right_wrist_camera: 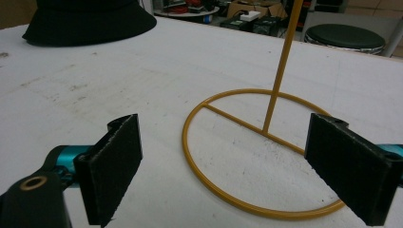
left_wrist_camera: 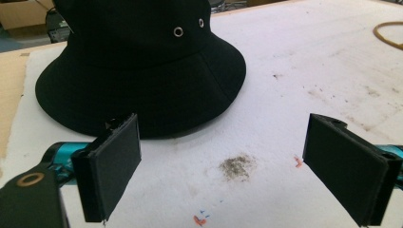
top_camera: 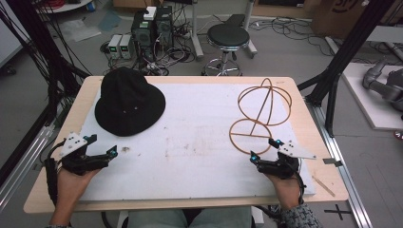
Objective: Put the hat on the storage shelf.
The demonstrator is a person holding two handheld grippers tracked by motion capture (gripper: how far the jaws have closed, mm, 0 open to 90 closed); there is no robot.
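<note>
Two things wait on the worktop [top_camera: 190, 80], and neither is in the jaws yet. The black bucket hat [top_camera: 129, 100] lies flat on the white mat [top_camera: 190, 142] at the far left, brim down, with nothing touching it. The wire hat stand [top_camera: 260, 111] is at the far right: its round base ring rests on the mat, a thin stem rises from the crossbar, and the looped head form is on top. Hat and stand are well apart.

The left gripper [top_camera: 100, 148] is near the hat's front brim, its jaws spread wide with only bare mat between them. The right gripper [top_camera: 263, 148] is just beside the base ring of the stand, jaws also wide apart and gripping nothing.

I judge that the work, probably to put the hat on the stand, is at its very beginning. The hat is not grasped or lifted, and the stand is not held steady. Everything is left to do.
</note>
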